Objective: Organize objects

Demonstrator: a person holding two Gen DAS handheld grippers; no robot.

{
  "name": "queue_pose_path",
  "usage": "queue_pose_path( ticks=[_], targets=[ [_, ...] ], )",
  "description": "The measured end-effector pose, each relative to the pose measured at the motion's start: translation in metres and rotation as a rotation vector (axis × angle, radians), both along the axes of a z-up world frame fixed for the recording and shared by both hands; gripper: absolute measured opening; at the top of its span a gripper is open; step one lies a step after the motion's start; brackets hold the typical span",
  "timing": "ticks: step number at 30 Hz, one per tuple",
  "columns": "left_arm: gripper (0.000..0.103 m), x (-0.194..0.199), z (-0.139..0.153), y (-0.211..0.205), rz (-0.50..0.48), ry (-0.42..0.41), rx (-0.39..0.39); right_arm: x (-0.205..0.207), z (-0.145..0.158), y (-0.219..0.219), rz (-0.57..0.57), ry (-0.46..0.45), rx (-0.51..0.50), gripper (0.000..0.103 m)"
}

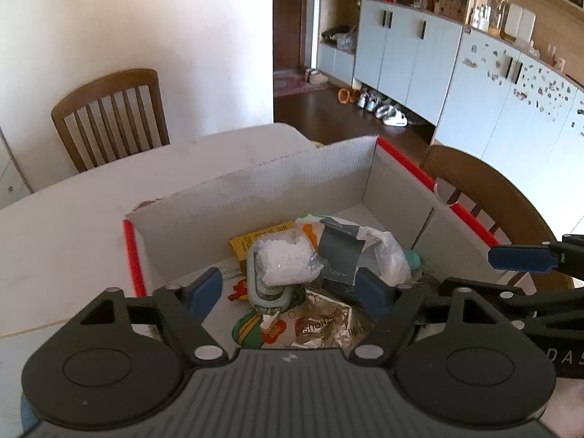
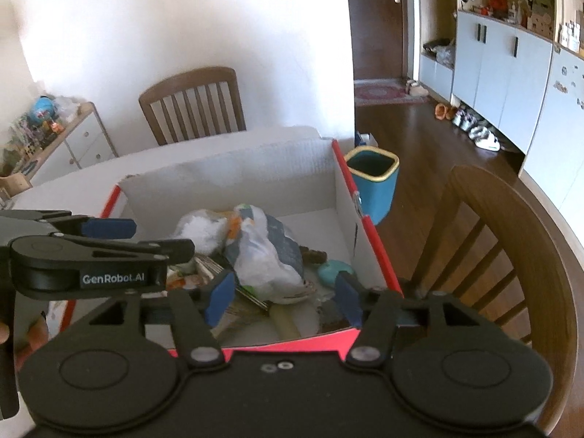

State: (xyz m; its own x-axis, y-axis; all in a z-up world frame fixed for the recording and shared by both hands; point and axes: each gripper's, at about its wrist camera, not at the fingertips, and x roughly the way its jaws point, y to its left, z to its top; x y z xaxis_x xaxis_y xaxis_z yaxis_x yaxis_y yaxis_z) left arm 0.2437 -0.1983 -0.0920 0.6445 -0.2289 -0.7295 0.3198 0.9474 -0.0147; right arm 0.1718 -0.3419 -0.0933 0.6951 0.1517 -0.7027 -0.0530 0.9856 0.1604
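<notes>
We're hovering both sets of tongs, left tongs and right tongs, over the cardboard box on the counter, both spread and gripping nothing. The crinkly plastic bag inside is looking light, soft and slippery, so we're eyeing a bunched fold.

left tool: jaws apart, nothing clamped, pitched downward | right tool: jaws apart, nothing clamped, pitched downward | layout: both tools side by side, each visible at the edge of the other's view | hand: part visible behind the left tool
</notes>
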Motion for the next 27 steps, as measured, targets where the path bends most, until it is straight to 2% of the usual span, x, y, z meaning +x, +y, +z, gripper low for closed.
queue_pose_path(
  ticks=[7,18,27],
  targets=[
    [0.081,-0.018,0.019,0.009,0.007,-0.024,-0.032,-0.012,0.014,0.007,0.025,-0.040,0.017,0.073],
    [0.100,-0.049,0.043,0.031,0.022,-0.104,-0.068,-0.037,0.035,0.013,0.030,-0.103,0.074,0.089],
    [0.102,-0.074,0.058,0.058,0.019,-0.148,-0.129,-0.066,0.053,0.024,0.019,-0.158,0.117,0.099]
  ],
)
